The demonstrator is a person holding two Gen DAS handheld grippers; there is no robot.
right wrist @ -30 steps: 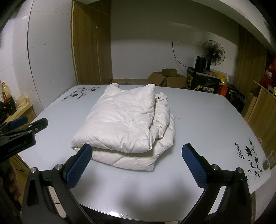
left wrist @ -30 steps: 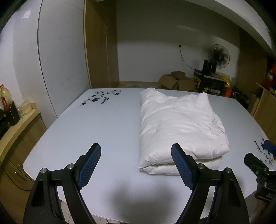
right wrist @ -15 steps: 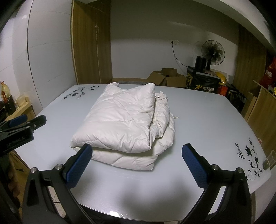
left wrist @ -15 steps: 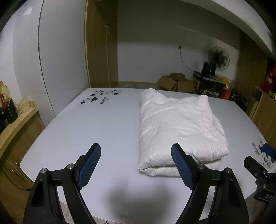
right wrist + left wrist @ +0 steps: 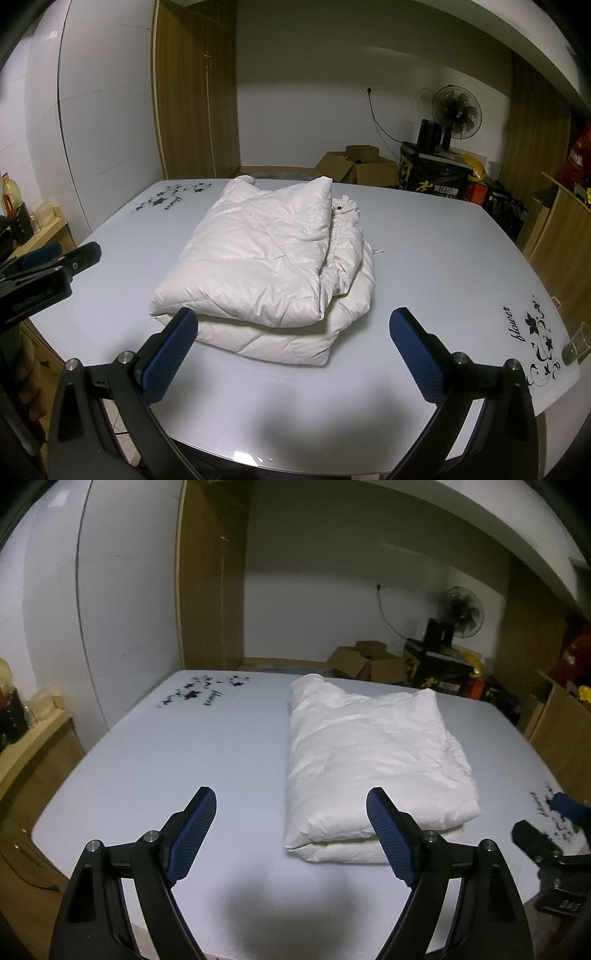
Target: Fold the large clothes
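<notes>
Almost nothing has moved since the earlier frames: both grippers hover at the near edge of the table much as they did a second ago, and the folded bundle lies as it lay, only sliding a shade in the left wrist view. Nearest, the left gripper [image 5: 291, 827] holds its blue pads spread wide with nothing between them, above bare tabletop just left of the garment; the right gripper [image 5: 295, 349] is likewise spread and empty, its left pad just in front of the bundle's near corner. Beyond them the white padded jacket [image 5: 266, 273] rests on the pale table [image 5: 443, 266], already doubled into a thick rectangular stack, with looser layers and a small tab showing along its right side. The folding looks essentially done, so the step in hand reads as a pause to check the result. If another move is needed, it probably calls for tucking that ragged right edge or pressing the puffy stack flat, since the filling may spring the folds open. Farther off stand cardboard boxes [image 5: 354, 166] and a fan [image 5: 456, 110] against the back wall.
</notes>
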